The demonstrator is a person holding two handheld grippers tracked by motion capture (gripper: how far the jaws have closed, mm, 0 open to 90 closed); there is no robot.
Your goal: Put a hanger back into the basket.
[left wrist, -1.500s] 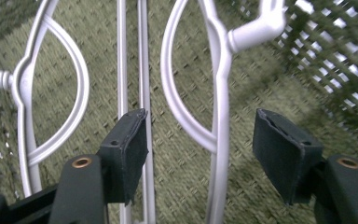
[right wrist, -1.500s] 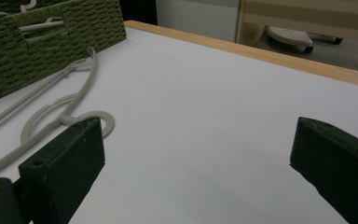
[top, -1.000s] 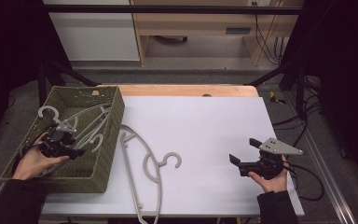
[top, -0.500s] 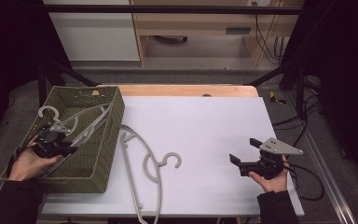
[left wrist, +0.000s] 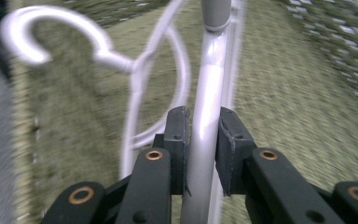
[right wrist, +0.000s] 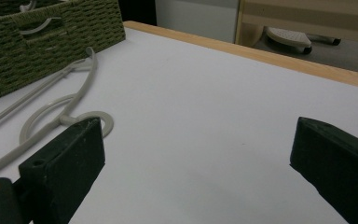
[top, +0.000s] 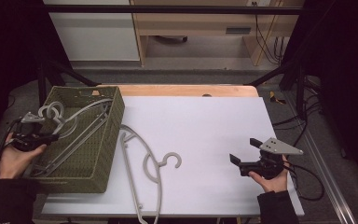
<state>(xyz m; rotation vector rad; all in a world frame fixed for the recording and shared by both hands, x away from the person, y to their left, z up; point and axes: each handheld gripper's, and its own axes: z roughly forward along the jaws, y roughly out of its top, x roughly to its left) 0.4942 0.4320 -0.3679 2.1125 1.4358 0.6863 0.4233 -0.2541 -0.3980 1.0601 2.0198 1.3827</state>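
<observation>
Since a second ago our left gripper [top: 51, 136] has drawn back toward the basket's near-left side and lifted a little, and its jaws have just been closing; in the left gripper view they now pinch the pale grey bar of a hanger [left wrist: 205, 140] between the pads, the hook [left wrist: 42, 37] curling above. Our right gripper [top: 244, 158] has kept its place.

Nearest to us, one grey hanger [top: 142, 172] already lies flat on the white tabletop [top: 214, 121], its hook [top: 170, 161] pointing toward the right gripper. We judge that one as taken out and done. The right gripper rests on the tabletop with its jaws spread wide and nothing between them; in the right gripper view that hanger's hook [right wrist: 91, 119] lies just beside its left jaw.

Farther off to the left, the green woven basket [top: 107, 140] holds more hangers [top: 74, 126], their hooks bunched at its far-left corner. The gripped hanger is among them, tilted up at the hook end but not yet clear of the basket.

So we judge the job roughly at its middle: one hanger out, a second gripped and starting to lift, and at least one more left inside; the exact count we cannot tell.
</observation>
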